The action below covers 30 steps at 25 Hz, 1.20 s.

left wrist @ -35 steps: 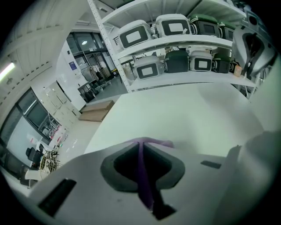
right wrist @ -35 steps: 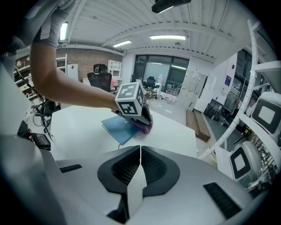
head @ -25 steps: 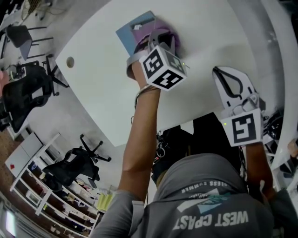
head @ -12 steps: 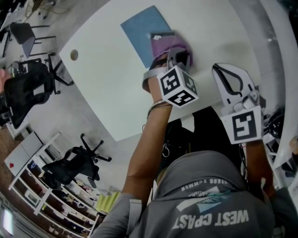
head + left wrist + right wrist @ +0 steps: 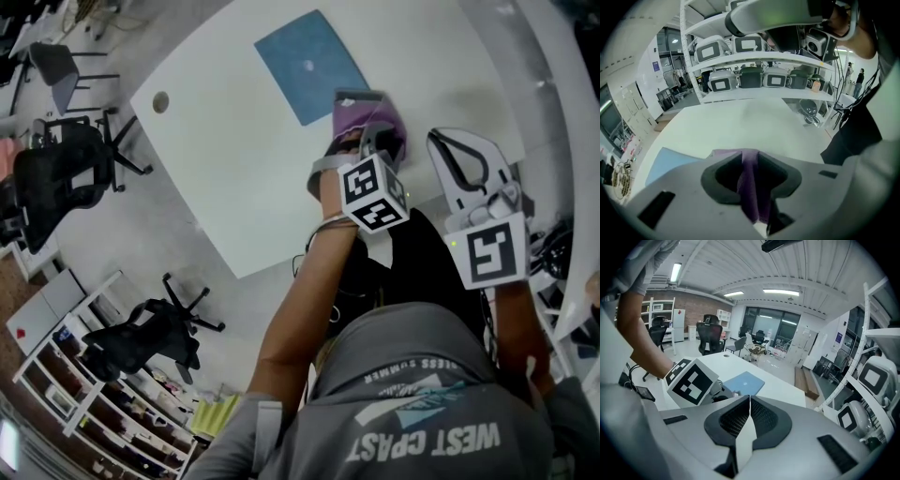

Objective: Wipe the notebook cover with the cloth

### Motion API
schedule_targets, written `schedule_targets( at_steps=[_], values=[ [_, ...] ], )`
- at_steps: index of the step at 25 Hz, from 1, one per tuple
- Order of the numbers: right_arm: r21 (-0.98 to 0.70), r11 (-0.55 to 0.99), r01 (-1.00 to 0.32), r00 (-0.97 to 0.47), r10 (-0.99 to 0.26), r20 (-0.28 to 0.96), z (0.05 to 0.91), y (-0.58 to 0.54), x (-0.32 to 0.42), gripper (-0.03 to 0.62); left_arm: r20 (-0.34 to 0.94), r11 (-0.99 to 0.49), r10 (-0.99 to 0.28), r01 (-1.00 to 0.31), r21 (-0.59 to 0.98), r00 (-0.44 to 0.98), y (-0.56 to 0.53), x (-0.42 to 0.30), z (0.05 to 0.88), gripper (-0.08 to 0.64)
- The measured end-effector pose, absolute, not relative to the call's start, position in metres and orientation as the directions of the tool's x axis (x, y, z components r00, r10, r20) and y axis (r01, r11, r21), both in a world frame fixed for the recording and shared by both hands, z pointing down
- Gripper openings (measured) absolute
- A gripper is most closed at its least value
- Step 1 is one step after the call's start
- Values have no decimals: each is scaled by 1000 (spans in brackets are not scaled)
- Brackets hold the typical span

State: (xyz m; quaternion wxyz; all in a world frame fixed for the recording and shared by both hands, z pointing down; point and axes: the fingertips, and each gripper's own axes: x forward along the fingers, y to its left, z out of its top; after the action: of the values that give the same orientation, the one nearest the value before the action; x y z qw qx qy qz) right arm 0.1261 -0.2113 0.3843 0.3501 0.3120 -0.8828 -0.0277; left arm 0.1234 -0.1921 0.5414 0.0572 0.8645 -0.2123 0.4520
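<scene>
White round-edged table (image 5: 216, 178), seen from beside the person. Blue notebook (image 5: 311, 66) lies flat and closed on the far part of the top, with a small pale mark at the middle of its cover. The purple cloth (image 5: 368, 114) sits on the table at about 4 o'clock from the notebook, just beside its near corner; I cannot tell whether it touches that edge. The left gripper (image 5: 377, 136) points down onto the cloth, its marker cube (image 5: 373, 192) toward the person. In the left gripper view its jaws (image 5: 750, 154) have just been opening. They stand part-way apart with a fold of the cloth (image 5: 751, 187) running up between them, and a dark gap shows beside the fold low down, so the pads look slack on it. In that view the notebook (image 5: 670, 161) shows at 9 o'clock of the jaws. The right gripper (image 5: 445, 148) hangs over the table edge at 3 o'clock from the left one, well apart from cloth and notebook. In its own view the jaws (image 5: 749, 397) meet at the tips with nothing between them, and the notebook (image 5: 745, 383) lies beyond at 12 o'clock. Metal shelving (image 5: 759, 75) with grey machines stands past the table. Black office chairs (image 5: 56, 178) stand at 9 o'clock.
</scene>
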Motion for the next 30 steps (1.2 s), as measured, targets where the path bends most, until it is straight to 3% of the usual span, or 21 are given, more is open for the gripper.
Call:
schedule_targets(
  at_steps=[3,10,15,23,30],
  values=[
    [283,799,-531,-561,-581,589,375,-205,121,32,788,-903,-317,-422,-80,528,-183,123,528,146],
    [334,784,-523,-569,-613,548,339,-191,104,32,740,-889,-380,-439,-126,556,-169,102,471,146],
    [383,768,-514,-577,-640,508,305,-182,87,32,678,-866,-450,-468,-174,581,-162,72,411,121],
    [448,733,-511,-598,-678,428,246,-168,61,32,529,-785,-608,-547,-291,592,-151,11,293,3],
    [493,735,-465,-638,-665,389,201,-143,38,29,405,-712,-701,-614,-342,587,-127,-41,212,2]
  ],
)
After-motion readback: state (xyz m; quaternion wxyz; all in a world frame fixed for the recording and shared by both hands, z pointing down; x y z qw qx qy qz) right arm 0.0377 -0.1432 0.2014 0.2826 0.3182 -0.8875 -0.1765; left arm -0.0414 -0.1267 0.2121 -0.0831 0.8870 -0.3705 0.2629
